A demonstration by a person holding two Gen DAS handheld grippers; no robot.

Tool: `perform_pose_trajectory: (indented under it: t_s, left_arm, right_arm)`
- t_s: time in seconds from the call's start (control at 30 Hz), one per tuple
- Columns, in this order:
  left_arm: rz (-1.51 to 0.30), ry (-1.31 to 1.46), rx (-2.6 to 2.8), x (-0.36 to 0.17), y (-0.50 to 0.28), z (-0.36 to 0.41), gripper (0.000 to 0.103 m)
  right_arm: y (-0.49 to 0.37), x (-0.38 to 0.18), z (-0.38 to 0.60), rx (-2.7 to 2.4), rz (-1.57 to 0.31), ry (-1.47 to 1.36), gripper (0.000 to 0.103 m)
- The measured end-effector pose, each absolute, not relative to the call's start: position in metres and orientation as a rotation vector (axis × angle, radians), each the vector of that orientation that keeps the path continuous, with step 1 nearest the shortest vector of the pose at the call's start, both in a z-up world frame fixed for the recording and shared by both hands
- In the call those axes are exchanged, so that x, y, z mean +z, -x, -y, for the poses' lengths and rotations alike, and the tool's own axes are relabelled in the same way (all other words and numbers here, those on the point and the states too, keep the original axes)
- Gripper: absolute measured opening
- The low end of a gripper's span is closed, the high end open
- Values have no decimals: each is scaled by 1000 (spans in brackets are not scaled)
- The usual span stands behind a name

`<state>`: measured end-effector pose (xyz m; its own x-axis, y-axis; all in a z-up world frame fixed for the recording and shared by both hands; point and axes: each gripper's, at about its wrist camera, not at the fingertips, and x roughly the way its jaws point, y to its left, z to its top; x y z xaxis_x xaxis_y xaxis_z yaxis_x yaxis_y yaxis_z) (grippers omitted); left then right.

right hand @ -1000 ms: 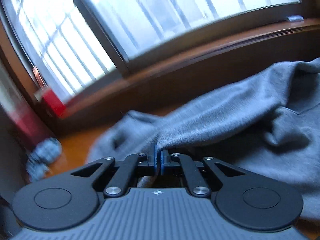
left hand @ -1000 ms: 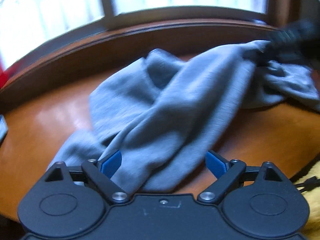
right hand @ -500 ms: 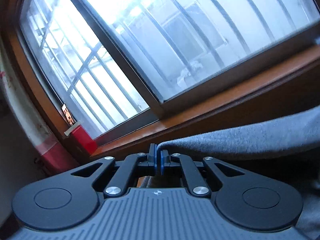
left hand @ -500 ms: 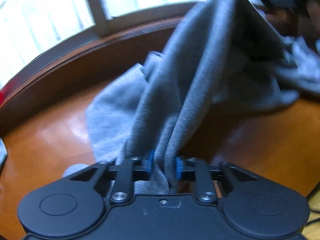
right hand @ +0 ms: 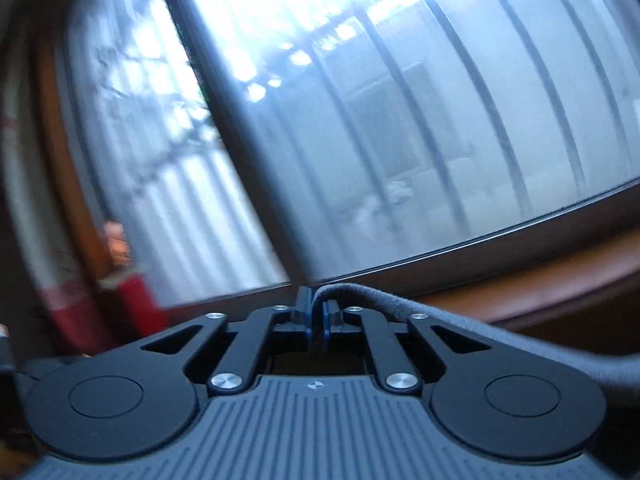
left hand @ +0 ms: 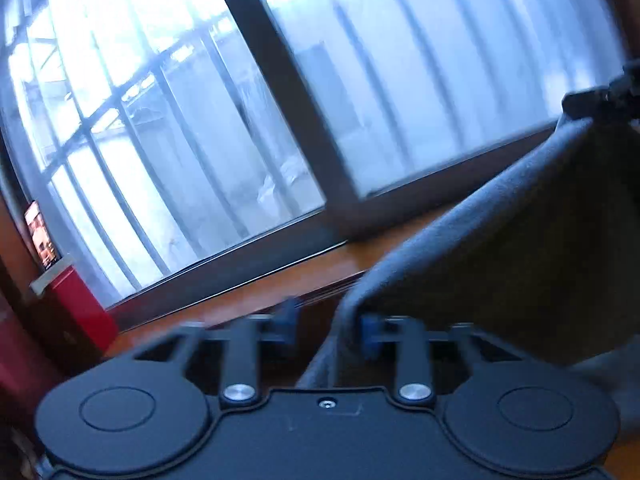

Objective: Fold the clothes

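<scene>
The grey garment (left hand: 500, 248) hangs stretched in the air between both grippers, dark against the window light. My left gripper (left hand: 328, 324) has its jaws opening. One garment edge runs down between the blue pads against the right pad (left hand: 369, 334), and the left pad stands clear of it. In the right wrist view my right gripper (right hand: 317, 316) has a fold of the grey garment (right hand: 400, 306) pinched between its pads, and its jaws are just starting to open. From the left wrist view the right gripper (left hand: 600, 96) shows blurred at the garment's upper corner.
A large barred window (left hand: 360, 80) fills both views, with a brown wooden sill (left hand: 248, 304) under it. A red object (left hand: 80, 308) stands at the sill's left end, also the red object (right hand: 136, 300). The table is out of view.
Both grippers have risen and tipped up with the garment, so the table has dropped out of view. The left jaws closed on the cloth, then parted again. The right pads have parted slightly.
</scene>
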<state>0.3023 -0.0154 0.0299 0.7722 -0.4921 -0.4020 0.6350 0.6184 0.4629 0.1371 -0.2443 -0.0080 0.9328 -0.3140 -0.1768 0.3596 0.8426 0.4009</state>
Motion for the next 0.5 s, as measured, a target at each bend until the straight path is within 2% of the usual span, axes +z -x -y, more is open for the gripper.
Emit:
perform_pose_trajectory:
  t_s: [0.03,0.07,0.1,0.13,0.2,0.3,0.5]
  left_arm:
    - [-282,-641,-631,24,-316,26,68]
    - [-321,-640,-616,20,-326,30,68]
    - [-356,-621,-616,17,-331,28,69]
    - [-383,-589,-628,13,-334,22,71]
    - [-430,-543,-647,7,-333,4,85]
    - [-478,-535,-650,-6,-326,-22,85]
    - [-567,-551,-652,-32,-303,-50,87]
  right_arm:
    - [-161,-14,257,-393,-142,-428,24]
    - [-183,-24,268,-451,-226,-433,45]
    - [-198,-32,275,-515,-312,-442,48]
    - [-207,-38,276,-569,-385,-457,47]
    - [-196,-52,266,-520,-370,-506,49]
    - [-174,-68,242,-446,-372,-548,57]
    - [-157,-77,189,-272,-515,-436,61]
